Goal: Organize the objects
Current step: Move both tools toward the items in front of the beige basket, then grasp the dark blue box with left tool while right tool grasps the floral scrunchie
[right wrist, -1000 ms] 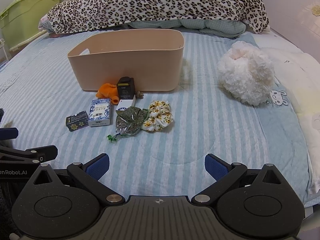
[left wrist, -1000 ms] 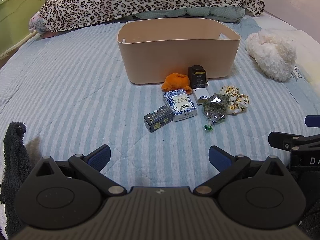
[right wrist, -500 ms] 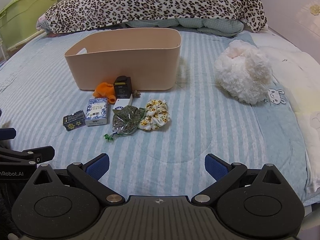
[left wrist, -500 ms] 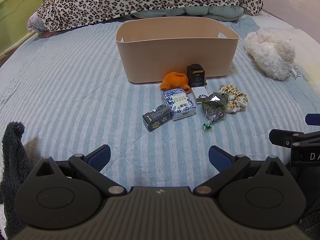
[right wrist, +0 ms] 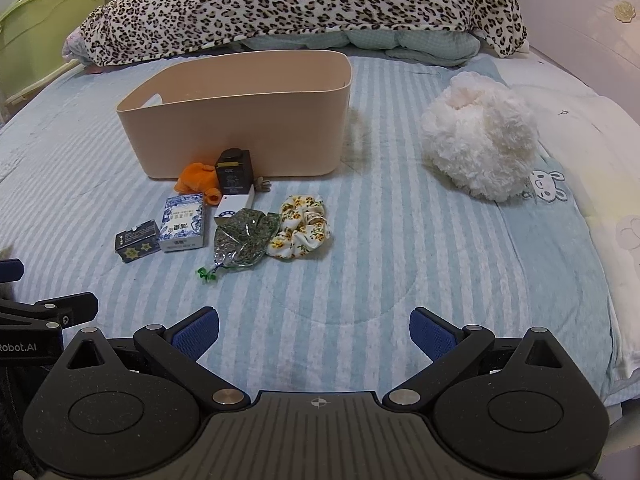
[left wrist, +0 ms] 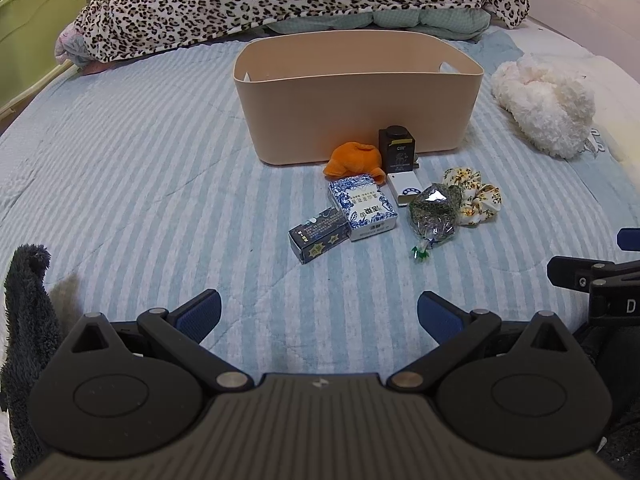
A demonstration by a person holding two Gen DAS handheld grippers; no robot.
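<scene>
A tan plastic bin (left wrist: pixel 356 104) (right wrist: pixel 240 120) stands on the striped blue bed cover. In front of it lie an orange cloth (left wrist: pixel 352 160), a black bottle-like box (left wrist: pixel 397 154), a white card box (left wrist: pixel 406 187), a blue-and-white patterned box (left wrist: pixel 362 206), a small dark box with stars (left wrist: pixel 318 234), a clear bag of green herbs (left wrist: pixel 434 210) and a floral scrunchie (left wrist: pixel 476 194). My left gripper (left wrist: pixel 319 314) is open, well short of the dark box. My right gripper (right wrist: pixel 315 328) is open too, nearer than the herb bag (right wrist: pixel 244 240) and scrunchie (right wrist: pixel 300 226).
A fluffy white plush (right wrist: pixel 478 138) lies right of the bin. A leopard-print blanket (right wrist: pixel 304 4) is heaped behind it. Green furniture (right wrist: pixel 48 32) stands at the far left. A dark fuzzy sleeve (left wrist: pixel 24 308) shows at the left edge. A white pillow (right wrist: pixel 600 152) borders the right.
Both grippers have shifted slightly: the bin and objects sit a little lower and left in both views. Both stay open and empty. Nothing on the bed has moved.
</scene>
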